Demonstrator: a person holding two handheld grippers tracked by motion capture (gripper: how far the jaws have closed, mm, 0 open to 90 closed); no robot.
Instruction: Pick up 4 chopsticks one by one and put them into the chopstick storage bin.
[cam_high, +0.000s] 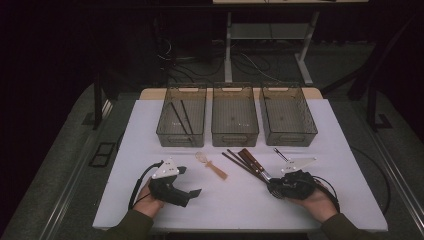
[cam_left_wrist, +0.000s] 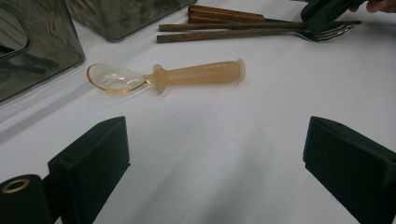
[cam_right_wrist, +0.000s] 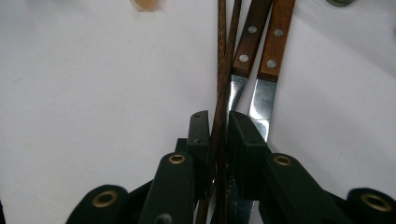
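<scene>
A white table (cam_high: 150, 200) carried three smoke-tinted bins along its far side: the left bin (cam_high: 181, 116) held two dark sticks, while the middle bin (cam_high: 235, 115) and right bin (cam_high: 288, 114) looked bare. In front of them lay the loose cutlery.

The right gripper (cam_right_wrist: 218, 135) had its jaws nearly together, clamped on a pair of dark wooden chopsticks (cam_right_wrist: 223, 70). Their long axis ran straight ahead of the jaws, toward the bins, so a lift along that line seemed the natural next move. Two wood-handled riveted knives (cam_right_wrist: 266, 46) lay touching them on one side, close enough to be dragged along, and a fork (cam_left_wrist: 327, 33) sat beneath.

The left gripper (cam_left_wrist: 215, 163) rested with its jaws wide apart around nothing. Ahead of it lay a translucent orange spoon (cam_left_wrist: 187, 75), crosswise to the jaws. Faint raised lettering on its handle was too small to read.
</scene>
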